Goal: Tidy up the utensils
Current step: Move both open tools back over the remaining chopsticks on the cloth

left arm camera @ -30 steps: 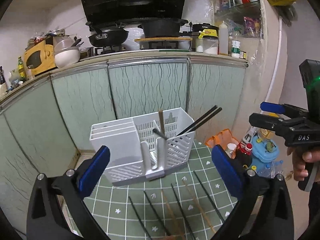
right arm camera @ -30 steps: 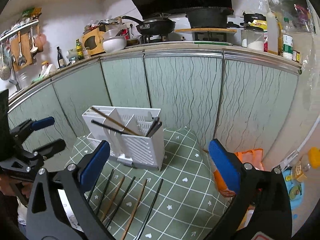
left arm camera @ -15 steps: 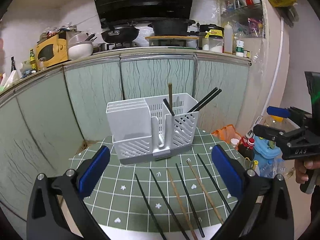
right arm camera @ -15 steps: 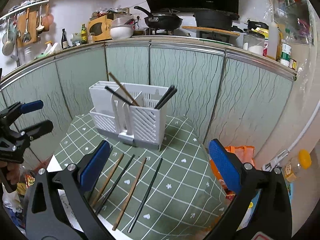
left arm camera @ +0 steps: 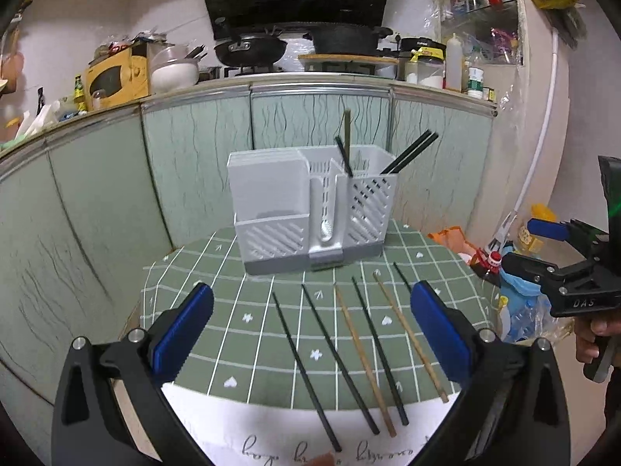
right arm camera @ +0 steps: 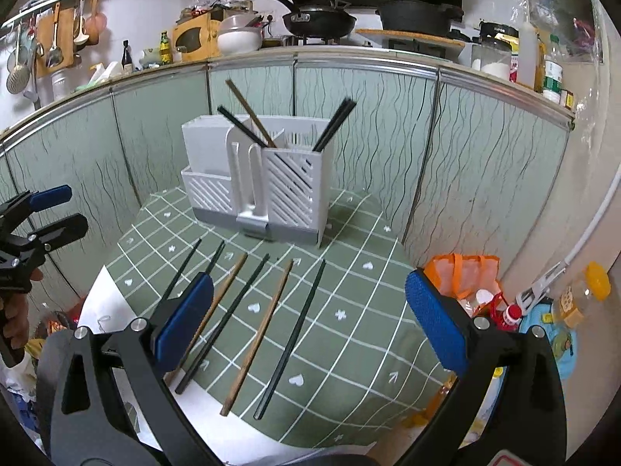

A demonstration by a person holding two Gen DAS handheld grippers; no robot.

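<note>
A white slotted utensil holder (left arm camera: 310, 209) stands at the far side of a small table (left arm camera: 186, 272) covered with a green checked cloth. Six chopsticks lie side by side on the cloth in front of the holder, well apart from it: four black chopsticks (left arm camera: 337, 353) and two wooden chopsticks (left arm camera: 363, 357), all pointing roughly toward the holder.

The left wrist view faces the holder's front squarely. A wooden chopstick (left arm camera: 346, 136) stands almost upright in the middle compartment with a black one beside it, and a black pair (left arm camera: 411, 151) leans out to the right from the right compartment. This view also shows the right gripper (left arm camera: 531, 244) at the right edge, held level in a hand (left arm camera: 594, 334) off the table's side, its jaws parted and holding nothing.

The right wrist view looks at the holder's corner, so the same sticks read as crossed: the wooden one (right arm camera: 248, 110) and a black one lean to the left, the black pair (right arm camera: 335, 124) to the right. Here the sixth loose chopstick shows in full. The left gripper (right arm camera: 58, 209) appears at the left edge, beside the table, jaws apart and empty, with fingers (right arm camera: 15, 318) wrapped on its grip.

In each own view the blue-padded jaws are spread wide above the near edge of the cloth, touching none of the chopsticks. Kitchen cabinets (left arm camera: 194, 163) rise behind the table, with a frying pan (right arm camera: 318, 19) on the stove above.
</note>
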